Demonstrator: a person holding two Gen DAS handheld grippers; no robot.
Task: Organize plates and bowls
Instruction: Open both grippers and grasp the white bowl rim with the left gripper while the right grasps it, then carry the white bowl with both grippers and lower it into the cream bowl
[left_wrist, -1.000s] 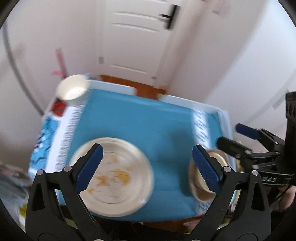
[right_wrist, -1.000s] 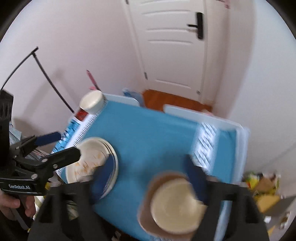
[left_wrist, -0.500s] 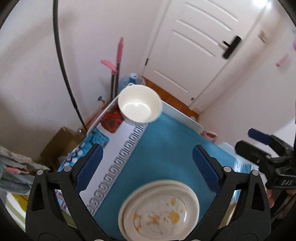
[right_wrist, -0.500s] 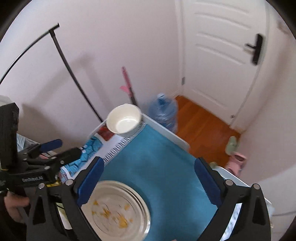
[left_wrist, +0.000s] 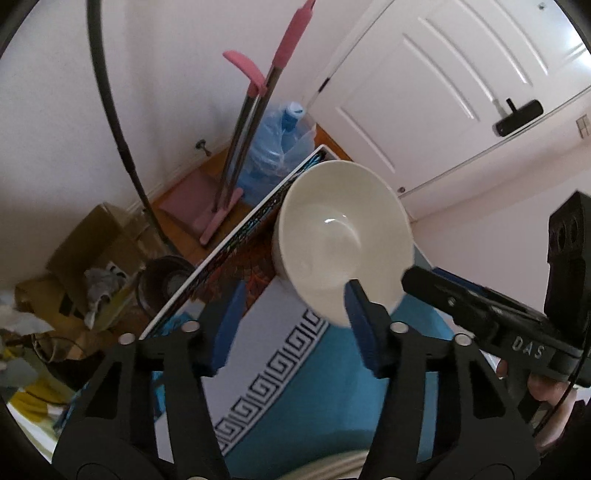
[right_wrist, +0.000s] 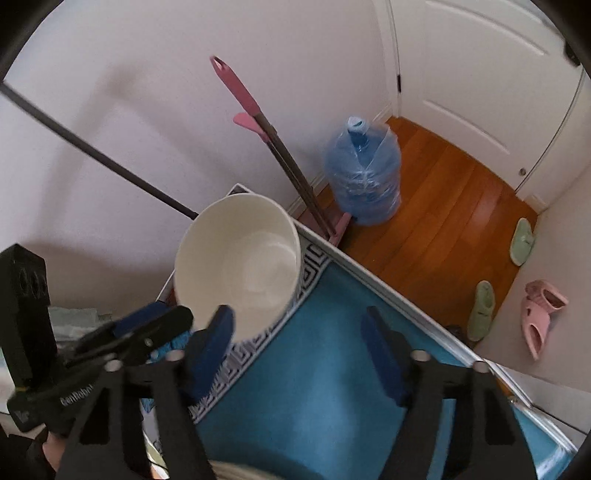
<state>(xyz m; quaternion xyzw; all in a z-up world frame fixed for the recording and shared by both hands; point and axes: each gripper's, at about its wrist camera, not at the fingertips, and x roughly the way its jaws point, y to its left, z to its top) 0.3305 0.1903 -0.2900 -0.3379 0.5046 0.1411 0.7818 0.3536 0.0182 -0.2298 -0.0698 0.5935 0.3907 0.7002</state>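
A white empty bowl (left_wrist: 341, 240) (right_wrist: 236, 266) stands on the table's far corner, on the cloth's patterned border. My left gripper (left_wrist: 295, 325) hovers just before it with jaws closing. Its right finger (left_wrist: 364, 332) overlaps the bowl's near rim, its left finger stands off to the side, and no pad presses on the bowl. My right gripper (right_wrist: 299, 343) comes in from the other side, jaws also closing, with its left finger (right_wrist: 212, 343) in front of the bowl's rim. Each gripper shows in the other's view (left_wrist: 421, 280) (right_wrist: 166, 317). A plate's rim (left_wrist: 332, 465) peeks in at the bottom.
The teal cloth (right_wrist: 314, 387) covers the table, whose white edge (right_wrist: 388, 288) runs close behind the bowl. Beyond it stand a pink-handled mop (left_wrist: 255, 122), a blue water jug (right_wrist: 364, 173), a cardboard box (left_wrist: 92, 251) and a dark bin (left_wrist: 166, 280). Slippers (right_wrist: 480, 310) lie on the wood floor.
Both grippers swept across the table to the bowl in the far corner and dropped lower. The soiled plate slid out of sight at the bottom. Both pairs of jaws have narrowed.
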